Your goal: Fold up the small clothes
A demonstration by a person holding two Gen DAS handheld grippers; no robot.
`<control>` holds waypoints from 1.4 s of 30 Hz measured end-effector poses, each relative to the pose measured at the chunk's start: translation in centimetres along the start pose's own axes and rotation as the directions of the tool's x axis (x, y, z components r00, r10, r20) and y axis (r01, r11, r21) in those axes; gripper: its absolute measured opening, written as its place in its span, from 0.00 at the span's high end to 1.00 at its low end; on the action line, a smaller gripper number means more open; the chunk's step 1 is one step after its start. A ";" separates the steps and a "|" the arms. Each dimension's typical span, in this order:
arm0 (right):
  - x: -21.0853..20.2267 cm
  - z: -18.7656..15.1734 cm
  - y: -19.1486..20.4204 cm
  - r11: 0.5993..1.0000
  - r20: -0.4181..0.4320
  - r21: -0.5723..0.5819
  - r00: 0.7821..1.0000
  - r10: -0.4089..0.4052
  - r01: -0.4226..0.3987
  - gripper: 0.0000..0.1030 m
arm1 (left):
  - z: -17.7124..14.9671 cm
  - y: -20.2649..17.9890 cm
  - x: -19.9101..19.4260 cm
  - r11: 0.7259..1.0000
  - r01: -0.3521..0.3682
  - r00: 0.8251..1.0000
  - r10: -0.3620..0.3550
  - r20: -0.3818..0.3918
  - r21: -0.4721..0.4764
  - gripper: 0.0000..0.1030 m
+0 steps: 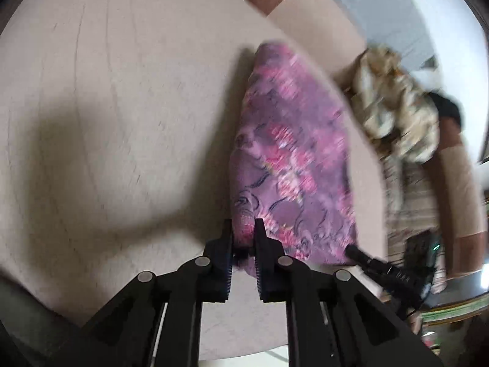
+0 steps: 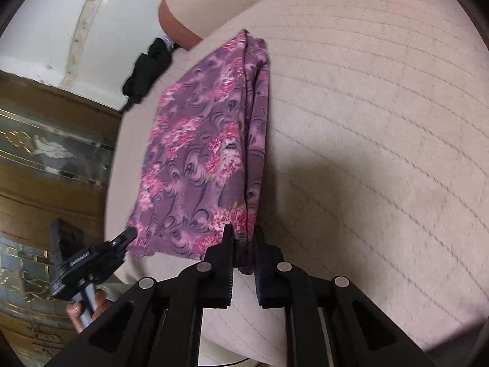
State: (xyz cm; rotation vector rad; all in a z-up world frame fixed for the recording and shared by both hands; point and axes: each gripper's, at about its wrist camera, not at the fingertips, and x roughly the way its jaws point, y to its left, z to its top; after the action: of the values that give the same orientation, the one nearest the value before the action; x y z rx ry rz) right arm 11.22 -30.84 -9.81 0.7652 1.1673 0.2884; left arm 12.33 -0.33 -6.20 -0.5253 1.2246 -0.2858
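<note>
Both pinched tight on the folded purple floral garment (image 2: pixel 201 153) lying on the beige quilted surface (image 2: pixel 366 122): left gripper (image 1: pixel 243 229) on one near corner, right gripper (image 2: pixel 243 235) on the other.

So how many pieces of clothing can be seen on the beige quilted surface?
1: the purple floral cloth, held at both near corners. A cream patterned fabric sits at the far edge, perhaps worn; others may be hidden.

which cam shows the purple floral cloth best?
Right wrist: the purple floral cloth is sharp, its stacked folded layers visible along the right edge, one corner pinched in the right hand-held gripper. Left wrist shows it motion-blurred, pattern smeared.
</note>
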 end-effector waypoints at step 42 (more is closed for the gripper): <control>-18.9 -16.7 17.6 0.885 0.469 -0.242 0.847 -0.252 0.397 0.15 | -14.8 -13.4 -23.2 0.847 -0.468 0.793 0.275 0.543 0.254 0.06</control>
State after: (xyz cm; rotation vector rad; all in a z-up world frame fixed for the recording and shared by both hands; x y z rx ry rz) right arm -8.21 -22.55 12.61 0.2932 0.7834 0.0179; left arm -8.24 -3.95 16.20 0.0073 0.7216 -0.0290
